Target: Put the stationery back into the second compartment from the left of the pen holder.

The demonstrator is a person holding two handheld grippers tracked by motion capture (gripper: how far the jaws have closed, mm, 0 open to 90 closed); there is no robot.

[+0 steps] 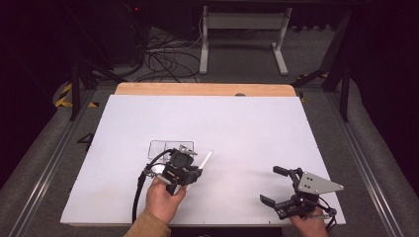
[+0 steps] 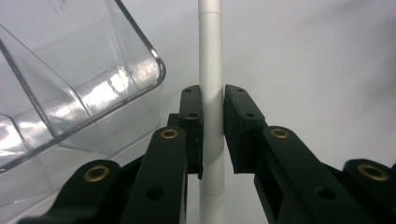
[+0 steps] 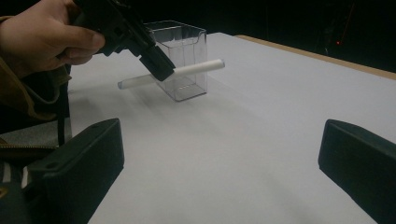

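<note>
Beside the clear box [image 3: 183, 59], left tool [image 2: 212, 105] clamping white tube [image 2: 211, 70] above table [image 1: 257, 128], right tool [image 1: 281, 185] wide open

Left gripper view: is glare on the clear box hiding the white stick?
No: in the left gripper view glare streaks the clear box, but the white stick reads sharp in the left claw; in the right gripper view near jaws blur, room dark.

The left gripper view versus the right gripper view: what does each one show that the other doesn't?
Left gripper view alone: up close, the left gripper with its pads pressed on the white tube.

Right gripper view alone: the tube lifted off the white table, the hand holding that gripper, and the right gripper wide open and empty.

Both: the tube, the clear plastic box beside it, the table.
</note>
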